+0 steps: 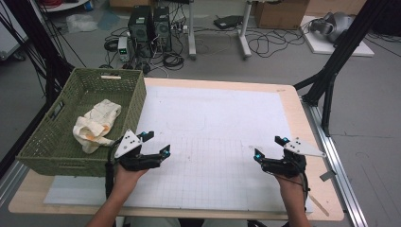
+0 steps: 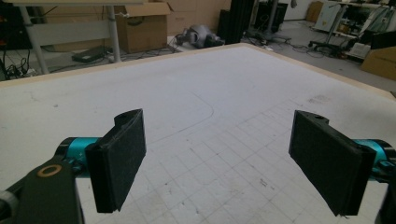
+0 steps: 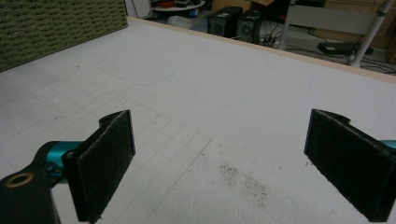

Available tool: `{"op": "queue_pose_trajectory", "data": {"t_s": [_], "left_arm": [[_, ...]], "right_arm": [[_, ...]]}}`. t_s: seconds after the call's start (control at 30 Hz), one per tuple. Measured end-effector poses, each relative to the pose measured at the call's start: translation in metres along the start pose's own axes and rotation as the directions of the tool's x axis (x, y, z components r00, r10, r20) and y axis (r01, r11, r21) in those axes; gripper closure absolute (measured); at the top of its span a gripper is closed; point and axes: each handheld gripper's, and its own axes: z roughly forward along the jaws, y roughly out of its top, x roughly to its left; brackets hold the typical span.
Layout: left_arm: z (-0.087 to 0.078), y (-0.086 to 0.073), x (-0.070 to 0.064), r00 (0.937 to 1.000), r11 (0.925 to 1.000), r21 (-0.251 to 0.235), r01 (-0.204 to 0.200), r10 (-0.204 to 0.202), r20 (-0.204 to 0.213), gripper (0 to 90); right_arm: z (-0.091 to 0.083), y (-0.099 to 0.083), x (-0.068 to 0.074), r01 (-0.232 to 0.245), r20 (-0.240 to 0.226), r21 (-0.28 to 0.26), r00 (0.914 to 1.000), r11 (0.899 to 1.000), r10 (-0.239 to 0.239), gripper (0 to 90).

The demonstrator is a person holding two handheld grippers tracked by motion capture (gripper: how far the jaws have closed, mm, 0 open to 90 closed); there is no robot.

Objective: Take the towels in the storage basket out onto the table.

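Black foam pads face each other across wide gaps: both my pairs of jaws stand open and empty over the white gridded mat [image 1: 213, 118]. My left gripper [image 1: 156, 144] hovers at eight o'clock, aimed toward two; my right gripper [image 1: 269, 147] sits at four o'clock, aimed toward ten. At ten o'clock, the green woven basket [image 1: 42, 146] holds a crumpled cream cloth [image 1: 97, 123], just beside my left hand [image 1: 125, 175].

A wooden table [image 1: 309, 137] holds a big white mat [image 1: 227, 127] with grid lines. A green basket [image 1: 56, 142] sits at nine o'clock.
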Motion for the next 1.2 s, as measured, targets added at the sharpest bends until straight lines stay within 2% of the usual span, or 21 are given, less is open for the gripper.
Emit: {"op": "queue_pose_trajectory", "data": {"t_s": [0.27,0.53,0.67,0.9,1.0,1.2], "left_arm": [[0.006,0.003,-0.008,0.9998,0.9997,0.015,-0.019,0.019,-0.002,19.3],[0.003,0.004,-0.009,1.0,0.9999,0.01,-0.004,0.004,-0.001,19.3],[0.0,0.007,-0.009,1.0,1.0,0.006,0.007,-0.007,0.004,19.3],[-0.001,0.01,-0.008,0.9998,0.9998,0.011,0.019,-0.019,-0.006,19.3],[-0.003,0.013,-0.009,0.9997,0.9997,0.008,0.021,-0.021,-0.01,19.4],[-0.009,0.028,-0.013,0.9997,0.9997,-0.005,0.024,-0.024,-0.005,19.8]], "right_arm": [[-0.001,-0.004,-0.003,0.005,0.002,0.01,1.0,1.0,-0.005,7.9],[0.0,-0.001,0.001,0.017,0.002,0.005,0.9999,1.0,-0.017,7.9],[0.001,0.001,0.002,0.004,0.002,-0.002,1.0,1.0,-0.004,7.9],[0.006,0.001,0.002,0.012,-0.003,0.018,0.9999,1.0,-0.012,7.9],[0.004,0.001,0.002,0.008,-0.005,0.011,1.0,1.0,-0.008,7.9],[0.004,0.003,0.006,0.024,-0.016,0.016,0.9996,1.0,-0.023,7.9]]}}
